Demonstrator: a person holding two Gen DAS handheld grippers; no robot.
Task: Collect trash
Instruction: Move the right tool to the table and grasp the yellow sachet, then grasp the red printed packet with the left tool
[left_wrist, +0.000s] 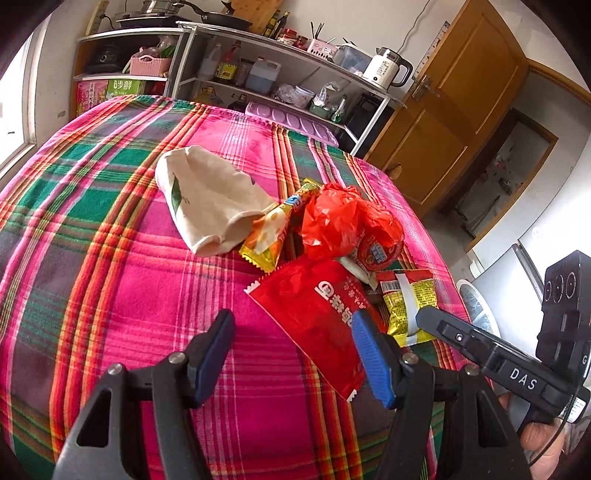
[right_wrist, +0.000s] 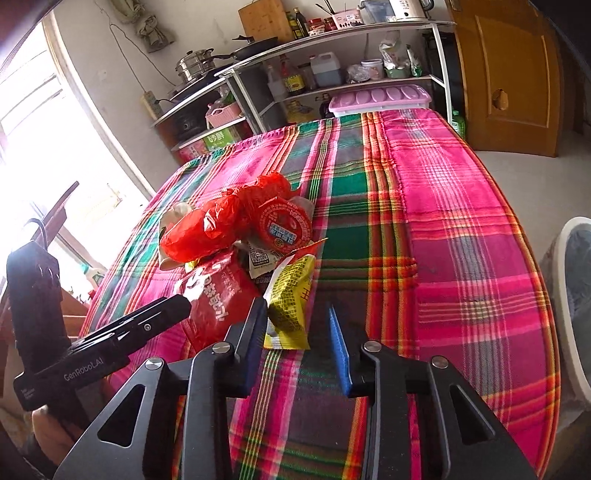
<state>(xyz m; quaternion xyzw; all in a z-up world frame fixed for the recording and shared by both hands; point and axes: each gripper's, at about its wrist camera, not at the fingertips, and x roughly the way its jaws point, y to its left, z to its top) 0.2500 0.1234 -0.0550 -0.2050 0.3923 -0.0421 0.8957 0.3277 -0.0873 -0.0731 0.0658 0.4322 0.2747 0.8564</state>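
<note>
A pile of trash lies on the plaid tablecloth (left_wrist: 110, 258): a flat red snack packet (left_wrist: 314, 314), a yellow packet (left_wrist: 406, 302), a crumpled red plastic bag (left_wrist: 340, 218), a round red lid (left_wrist: 376, 254), an orange-yellow wrapper (left_wrist: 266, 236) and a squashed beige paper cup (left_wrist: 207, 199). My left gripper (left_wrist: 291, 350) is open and empty, its right finger over the red packet. My right gripper (right_wrist: 297, 332) is open and empty, just in front of the yellow packet (right_wrist: 290, 306), with the red packet (right_wrist: 218, 299) to its left.
A white metal shelf rack (left_wrist: 280, 74) with bottles, pans and a kettle (left_wrist: 388, 66) stands behind the table. A purple tray (right_wrist: 380, 98) sits at the far table edge. A wooden door (right_wrist: 509, 74) is at the right. A white bin (right_wrist: 576, 288) stands beside the table.
</note>
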